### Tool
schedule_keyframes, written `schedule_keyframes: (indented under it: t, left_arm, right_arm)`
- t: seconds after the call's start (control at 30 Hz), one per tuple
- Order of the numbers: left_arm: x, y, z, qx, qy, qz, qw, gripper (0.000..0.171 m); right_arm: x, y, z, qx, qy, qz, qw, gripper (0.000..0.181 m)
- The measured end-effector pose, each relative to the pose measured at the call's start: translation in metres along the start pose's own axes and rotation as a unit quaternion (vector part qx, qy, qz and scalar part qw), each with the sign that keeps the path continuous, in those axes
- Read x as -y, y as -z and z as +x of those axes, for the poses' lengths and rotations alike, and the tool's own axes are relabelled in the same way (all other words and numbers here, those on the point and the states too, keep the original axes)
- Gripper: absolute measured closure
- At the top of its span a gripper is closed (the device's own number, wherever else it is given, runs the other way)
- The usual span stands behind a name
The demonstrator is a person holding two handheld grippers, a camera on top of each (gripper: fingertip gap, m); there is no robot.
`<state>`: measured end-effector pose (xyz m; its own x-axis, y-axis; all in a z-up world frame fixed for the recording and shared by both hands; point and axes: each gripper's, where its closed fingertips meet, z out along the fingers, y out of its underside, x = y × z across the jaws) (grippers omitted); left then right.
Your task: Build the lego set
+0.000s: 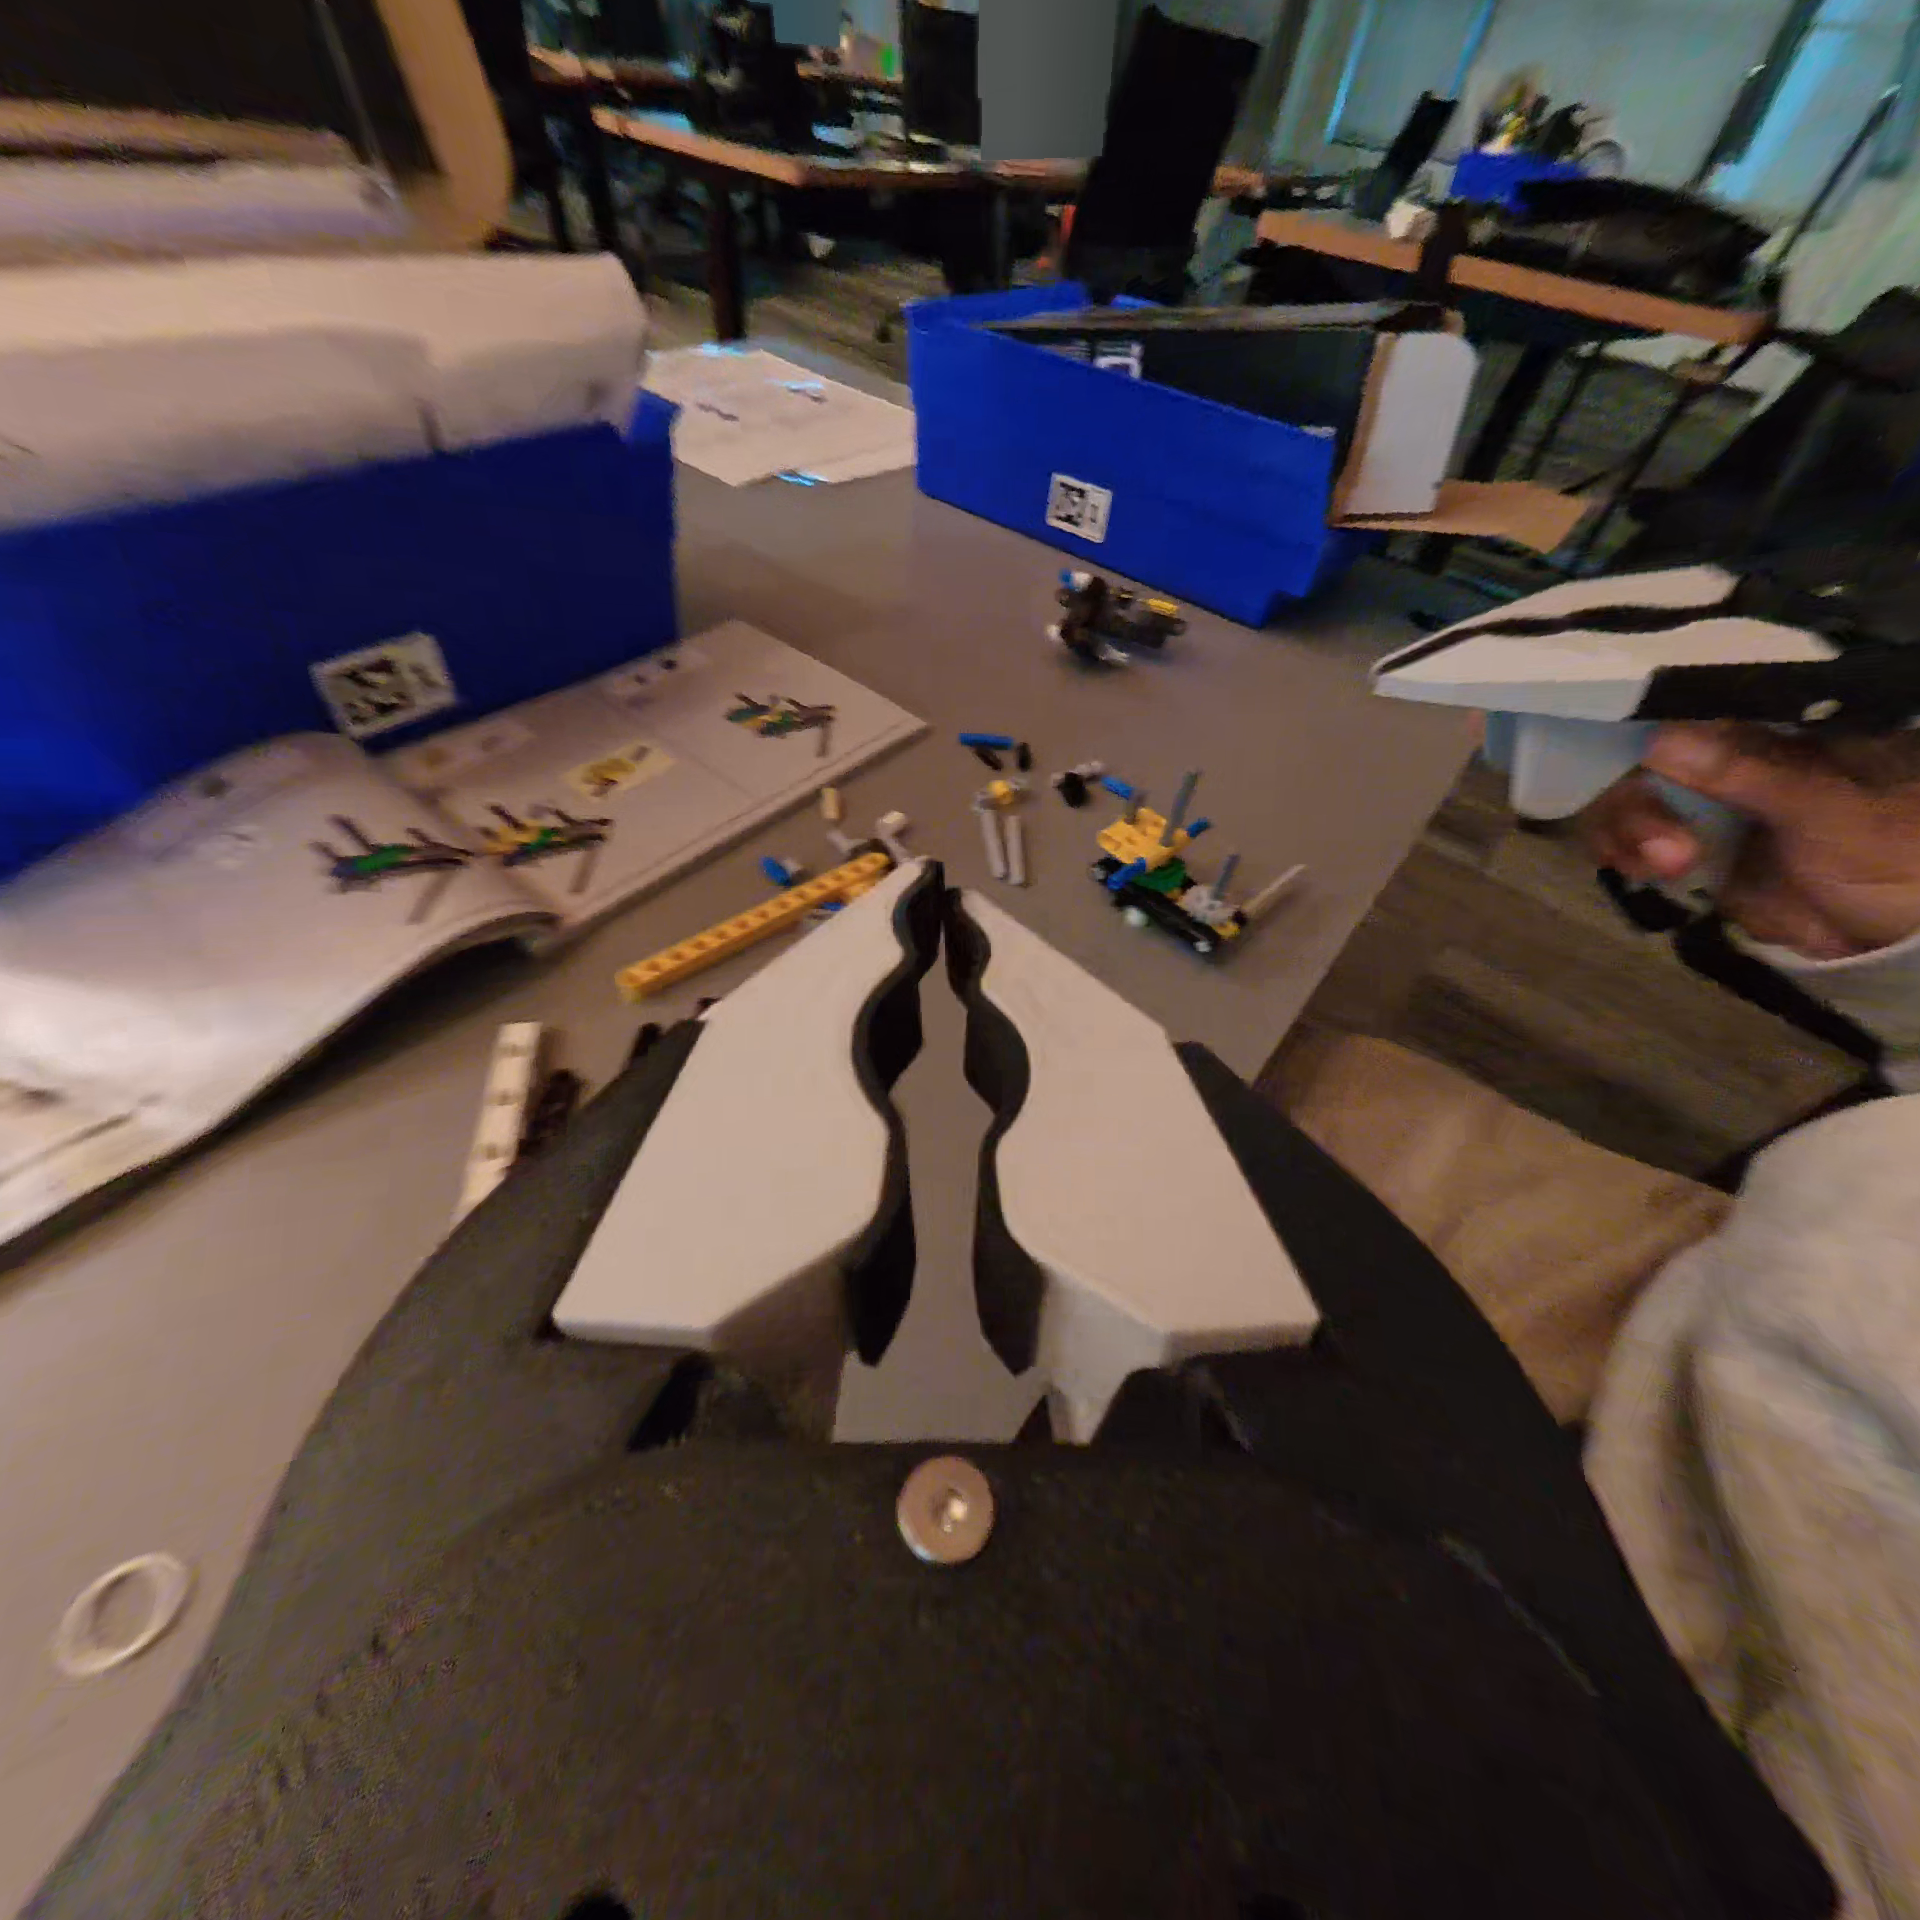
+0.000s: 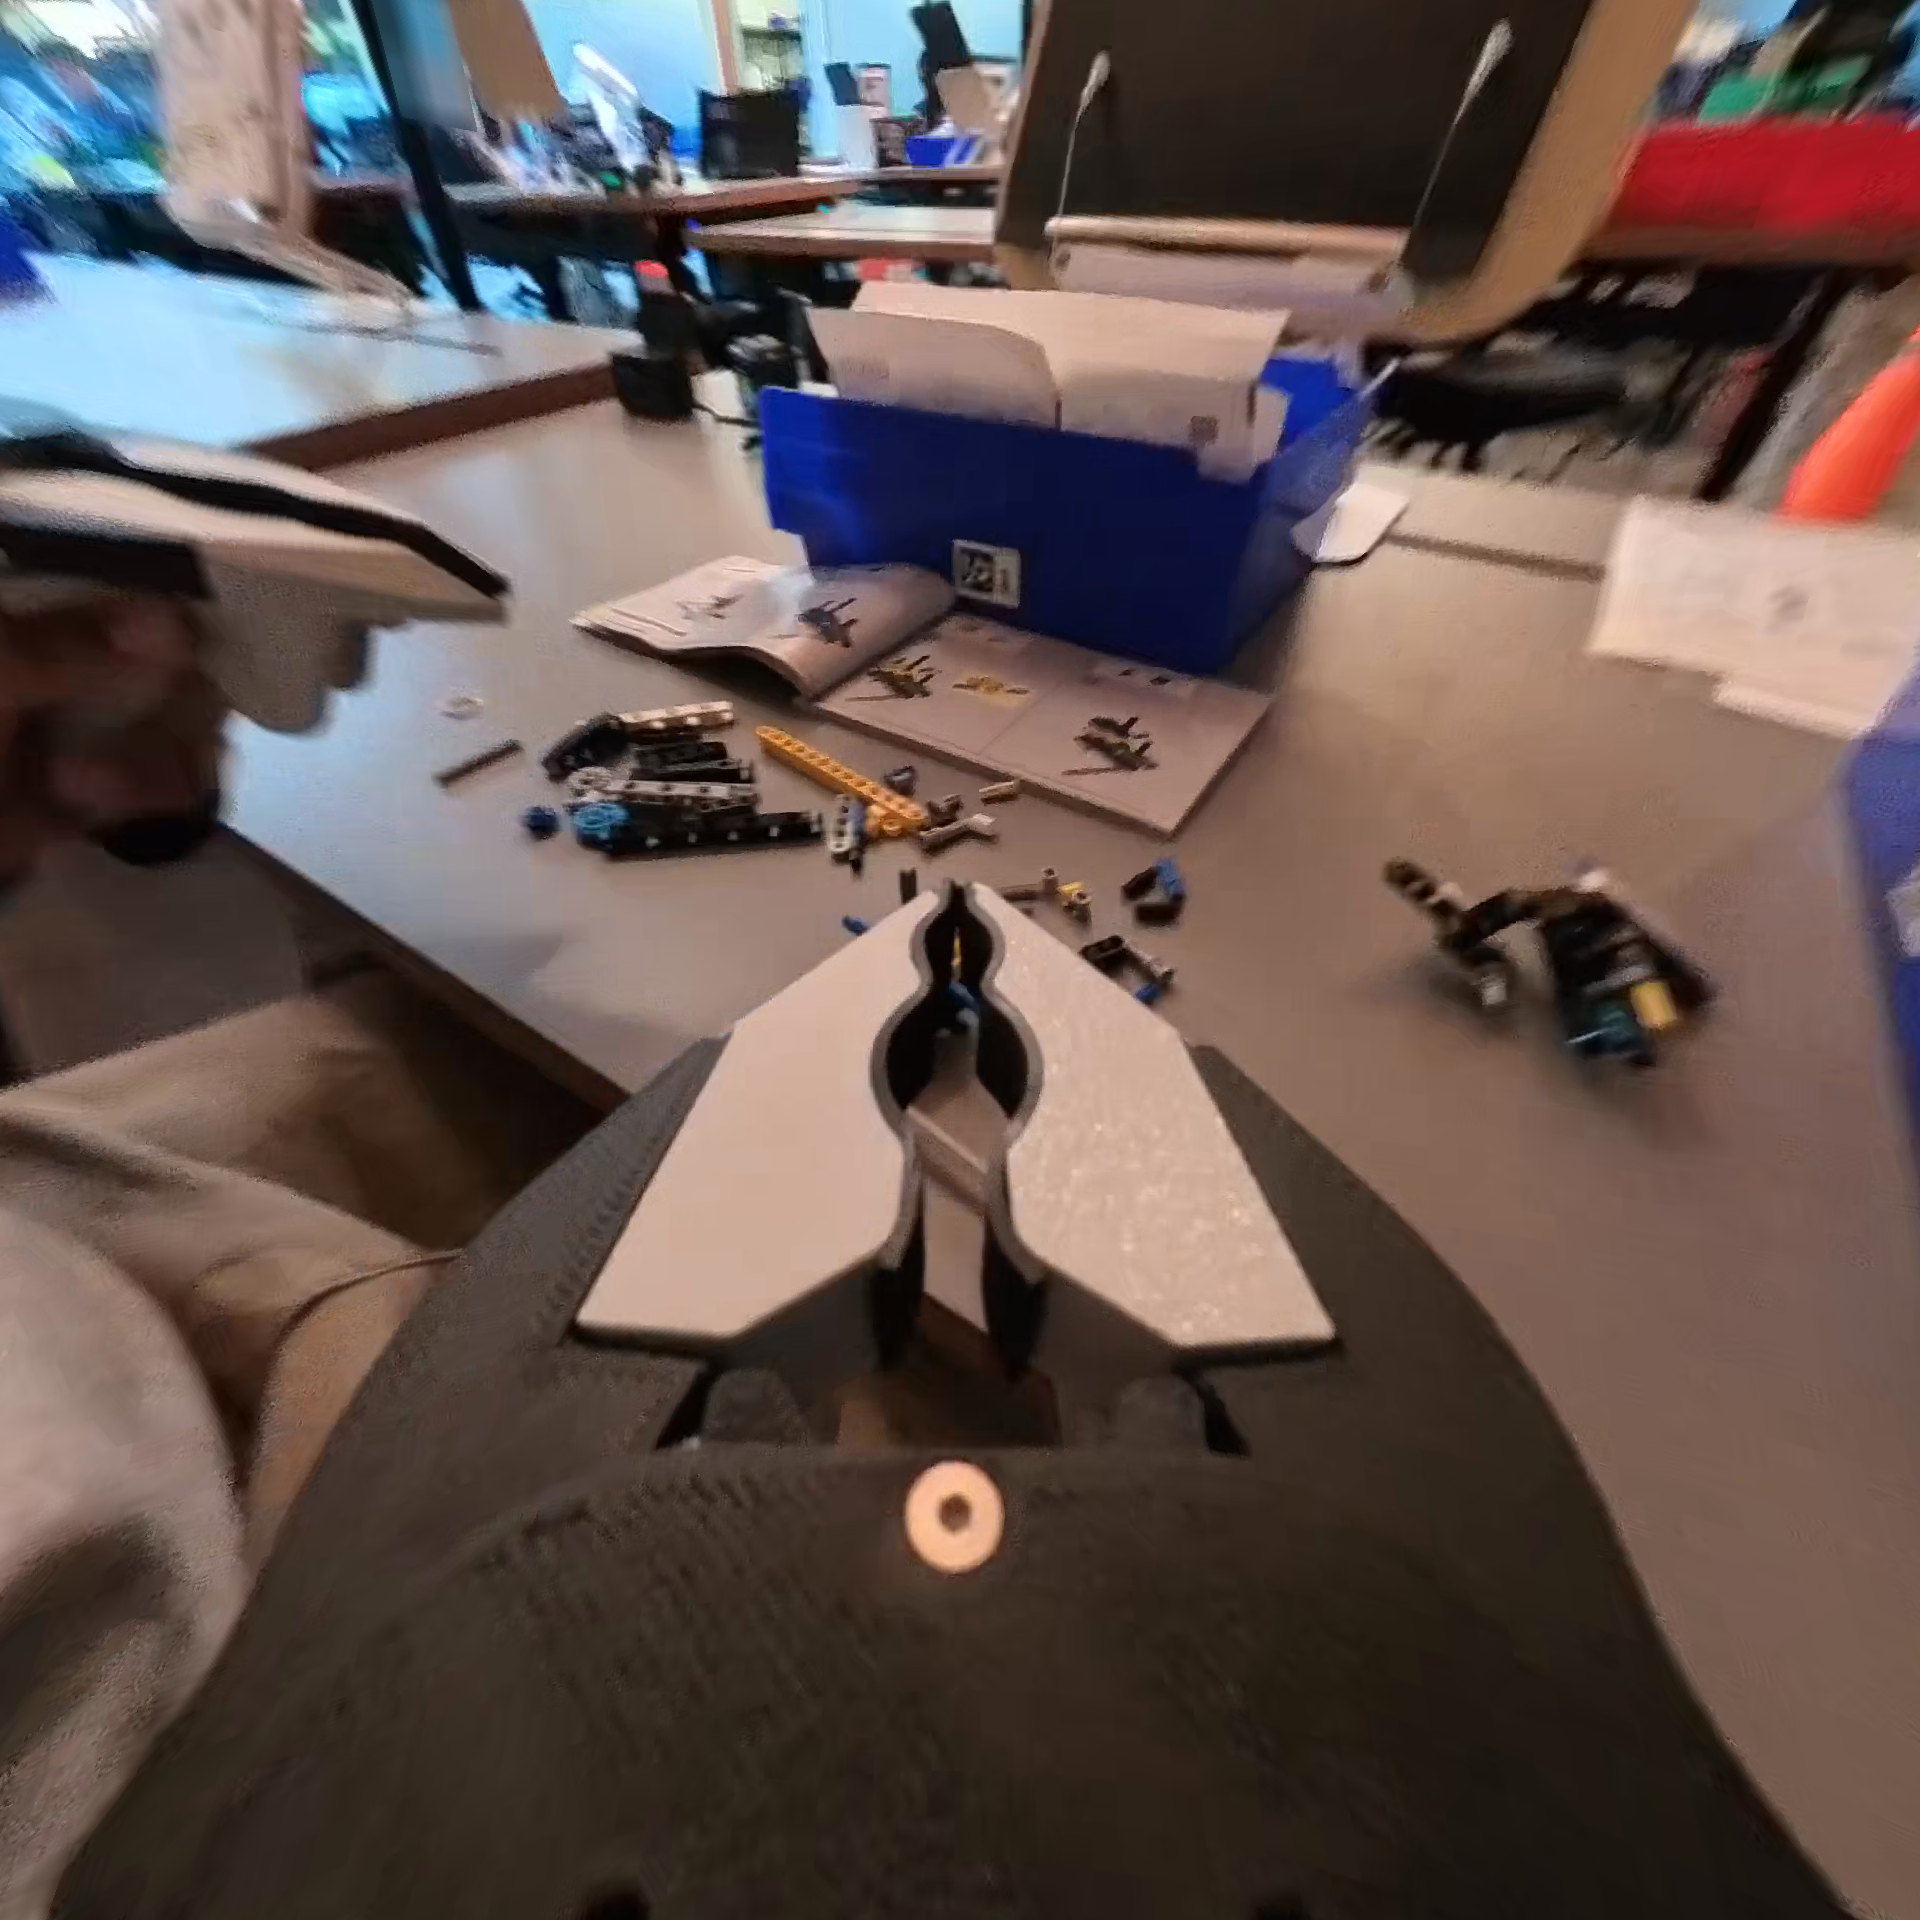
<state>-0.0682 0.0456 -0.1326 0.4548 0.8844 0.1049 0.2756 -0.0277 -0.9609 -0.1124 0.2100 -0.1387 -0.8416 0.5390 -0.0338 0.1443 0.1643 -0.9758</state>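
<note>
My left gripper [image 1: 940, 891] is shut and empty, and hovers low over the grey table [image 1: 1299, 727] just past a long yellow beam [image 1: 748, 927]. A small yellow, green and black lego assembly [image 1: 1164, 875] stands to its right. A darker black assembly [image 1: 1112, 619] lies farther back. My right gripper [image 2: 958, 896] is shut and empty, above the table's near edge. Bits of blue and yellow show through the gap behind its tips. Loose pins and connectors [image 2: 1060, 894] lie ahead of it. The yellow beam [image 2: 842, 781] and the black assembly [image 2: 1558, 961] also show here.
An open instruction booklet [image 1: 416, 831] lies left, against a blue bin [image 1: 312, 582]. A second blue bin [image 1: 1122, 447] stands at the back. Black beams [image 2: 675, 795] lie in a pile. A white beam [image 1: 509, 1101] and a white ring [image 1: 120, 1610] lie near me. The person's sleeve [image 1: 1766, 1403] is right. The gap from one gripper's tips to the other's is roughly 20 centimeters.
</note>
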Motion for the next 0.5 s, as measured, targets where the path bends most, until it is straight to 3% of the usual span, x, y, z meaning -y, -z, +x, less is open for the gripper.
schedule_keyframes:
  t: [0.1,0.2,0.27,0.4,0.5]
  left_arm:
    - [0.005,0.022,-0.024,0.106,-0.076,0.023,0.991,0.171]
    - [0.007,0.034,-0.039,0.203,-0.136,0.054,0.968,0.171]
    - [0.002,0.029,-0.035,0.195,-0.134,0.046,0.971,0.171]
    - [-0.01,0.018,-0.025,0.127,-0.057,0.031,0.99,0.171]
    - [-0.009,0.022,-0.041,0.191,-0.114,0.057,0.973,0.171]
  right_arm:
    - [0.015,0.006,0.006,-0.11,0.095,0.022,0.989,0.181]
    - [0.02,0.013,0.019,-0.192,0.121,0.039,0.973,0.181]
    - [0.014,0.013,0.023,-0.19,0.101,0.032,0.976,0.181]
    - [0.004,0.015,0.044,-0.184,0.042,0.031,0.982,0.181]
    - [-0.007,0.014,0.072,-0.225,0.0,0.027,0.974,0.181]
